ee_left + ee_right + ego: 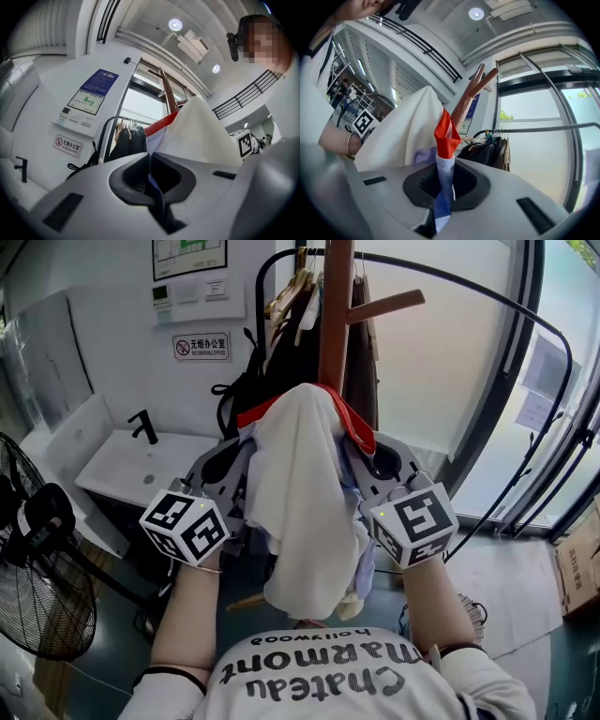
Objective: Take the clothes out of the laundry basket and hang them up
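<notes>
Gripping the cream cotton garment with red neck trim and pale blue panels [300, 512] at its top edge, the left gripper [242, 451] and the right gripper [373, 448] each had their jaws pinched tight on a fold of cloth, holding it up just before the brown wooden coat stand [336, 324]. The laundry basket was not in view. The risk, I judged, lay in the thin pinches: the right jaws held only a narrow strip below the red trim, which could slip under the hanging weight. The bunched cloth could also snag the angled wooden peg [386, 304], or miss it and drop.
</notes>
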Demonstrator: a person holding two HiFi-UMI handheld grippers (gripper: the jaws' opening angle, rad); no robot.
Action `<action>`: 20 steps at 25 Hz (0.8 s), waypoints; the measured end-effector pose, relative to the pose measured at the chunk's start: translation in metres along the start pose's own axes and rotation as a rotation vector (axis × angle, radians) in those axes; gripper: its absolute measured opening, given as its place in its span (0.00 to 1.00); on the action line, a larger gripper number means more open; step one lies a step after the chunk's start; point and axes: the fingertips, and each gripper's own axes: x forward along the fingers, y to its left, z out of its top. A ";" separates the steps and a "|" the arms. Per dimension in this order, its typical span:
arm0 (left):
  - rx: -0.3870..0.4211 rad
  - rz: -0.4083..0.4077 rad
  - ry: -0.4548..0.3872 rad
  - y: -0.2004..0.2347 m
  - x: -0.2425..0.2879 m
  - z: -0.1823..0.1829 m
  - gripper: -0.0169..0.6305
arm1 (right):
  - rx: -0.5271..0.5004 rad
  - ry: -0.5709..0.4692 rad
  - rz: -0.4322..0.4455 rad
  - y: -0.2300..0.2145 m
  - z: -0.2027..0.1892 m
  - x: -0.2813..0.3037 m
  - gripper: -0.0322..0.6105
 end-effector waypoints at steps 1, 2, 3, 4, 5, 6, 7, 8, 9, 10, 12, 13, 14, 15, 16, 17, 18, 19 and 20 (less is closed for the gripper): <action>-0.014 -0.010 -0.002 -0.003 0.001 -0.004 0.05 | 0.008 -0.003 0.006 0.002 -0.001 0.001 0.10; -0.028 -0.019 -0.004 -0.005 0.001 -0.006 0.05 | 0.017 -0.007 0.009 0.004 -0.002 0.001 0.10; -0.040 -0.027 -0.005 -0.007 0.002 -0.009 0.05 | 0.028 -0.012 0.012 0.005 -0.003 0.002 0.10; -0.049 -0.033 -0.005 -0.008 0.002 -0.011 0.05 | 0.043 -0.016 0.016 0.006 -0.004 0.002 0.10; -0.053 -0.038 -0.003 -0.010 0.002 -0.013 0.05 | 0.061 -0.021 0.021 0.007 -0.005 0.002 0.10; -0.052 -0.045 -0.002 -0.013 0.002 -0.015 0.05 | 0.080 -0.024 0.027 0.008 -0.006 0.001 0.10; -0.047 -0.056 -0.002 -0.015 0.002 -0.016 0.05 | 0.101 -0.026 0.033 0.008 -0.006 0.001 0.10; -0.045 -0.070 -0.006 -0.017 0.001 -0.016 0.05 | 0.121 -0.026 0.038 0.008 -0.006 0.001 0.10; -0.051 -0.084 -0.015 -0.018 0.000 -0.015 0.05 | 0.142 -0.026 0.040 0.008 -0.006 0.001 0.10; -0.061 -0.096 -0.030 -0.018 -0.003 -0.013 0.05 | 0.166 -0.026 0.040 0.008 -0.005 0.000 0.10; -0.073 -0.099 -0.067 -0.013 -0.008 -0.006 0.05 | 0.225 -0.035 0.035 0.006 -0.003 -0.001 0.10; -0.071 -0.088 -0.077 -0.010 -0.010 -0.003 0.11 | 0.251 -0.044 0.031 0.005 -0.002 -0.003 0.10; -0.071 -0.076 -0.075 -0.006 -0.011 -0.003 0.28 | 0.268 -0.053 0.027 0.004 -0.002 -0.005 0.11; -0.076 -0.070 -0.068 -0.003 -0.013 -0.004 0.39 | 0.276 -0.059 0.022 0.003 -0.002 -0.007 0.11; -0.086 -0.069 -0.061 -0.001 -0.014 -0.005 0.40 | 0.280 -0.062 0.017 0.002 -0.003 -0.009 0.11; -0.095 -0.070 -0.060 0.001 -0.016 -0.005 0.40 | 0.284 -0.063 0.010 0.000 -0.003 -0.011 0.11; -0.100 -0.069 -0.064 0.002 -0.018 -0.005 0.40 | 0.291 -0.062 0.003 -0.001 -0.004 -0.013 0.11; -0.100 -0.068 -0.069 0.002 -0.020 -0.004 0.40 | 0.300 -0.059 -0.004 -0.003 -0.004 -0.014 0.15; -0.097 -0.072 -0.072 0.001 -0.022 -0.003 0.40 | 0.306 -0.055 -0.010 -0.005 -0.004 -0.017 0.19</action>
